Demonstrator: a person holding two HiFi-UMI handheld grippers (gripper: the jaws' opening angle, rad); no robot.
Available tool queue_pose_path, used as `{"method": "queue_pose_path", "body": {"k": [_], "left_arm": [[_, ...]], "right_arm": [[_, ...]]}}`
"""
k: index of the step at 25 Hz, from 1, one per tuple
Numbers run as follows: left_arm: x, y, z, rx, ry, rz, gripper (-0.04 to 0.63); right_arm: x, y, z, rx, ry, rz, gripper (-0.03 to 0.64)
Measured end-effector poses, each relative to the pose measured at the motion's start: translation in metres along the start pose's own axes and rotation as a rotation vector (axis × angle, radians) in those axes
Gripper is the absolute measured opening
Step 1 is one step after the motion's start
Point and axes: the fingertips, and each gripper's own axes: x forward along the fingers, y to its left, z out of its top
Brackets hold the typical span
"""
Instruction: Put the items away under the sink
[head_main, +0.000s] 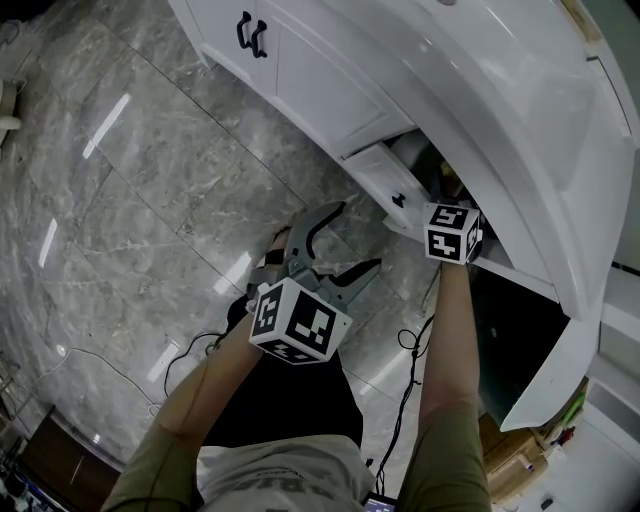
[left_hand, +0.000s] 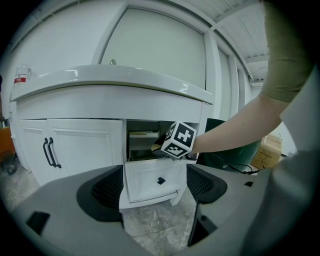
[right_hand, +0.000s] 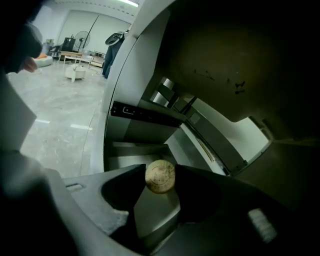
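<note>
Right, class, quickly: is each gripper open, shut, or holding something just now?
Left gripper: open, nothing between its jaws.
Right gripper: shut on a small round tan item.

R gripper (head_main: 452, 232) in open cabinet (head_main: 385, 180); L gripper (head_main: 355, 237) agape.

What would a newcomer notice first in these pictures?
The right gripper, reaching into the open white sink cabinet, pinches a round tan disc between its jaws. The left gripper hangs open and empty before the cabinet, above the grey marble floor.
</note>
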Motion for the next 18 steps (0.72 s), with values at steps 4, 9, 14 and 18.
{"method": "queue_pose_path", "body": {"k": [4, 9, 14, 18], "left_arm": [[0.013, 0.003, -0.006, 0.005, 0.006, -0.008, 0.379], [0.032, 0.004, -0.009, 0.026, 0.026, -0.033, 0.385], [0.046, 0.001, -0.012, 0.043, 0.045, -0.058, 0.387], [0.055, 0.002, -0.011, 0.052, 0.05, -0.068, 0.387]], "right_arm": [[0.01, 0.003, -0.004, -0.006, 0.016, 0.034, 0.187], [0.017, 0.012, 0.001, -0.029, 0.037, 0.125, 0.187], [0.021, 0.017, 0.007, -0.11, 0.067, 0.166, 0.187], [0.025, 0.014, 0.008, -0.172, 0.097, 0.165, 0.187]]}}
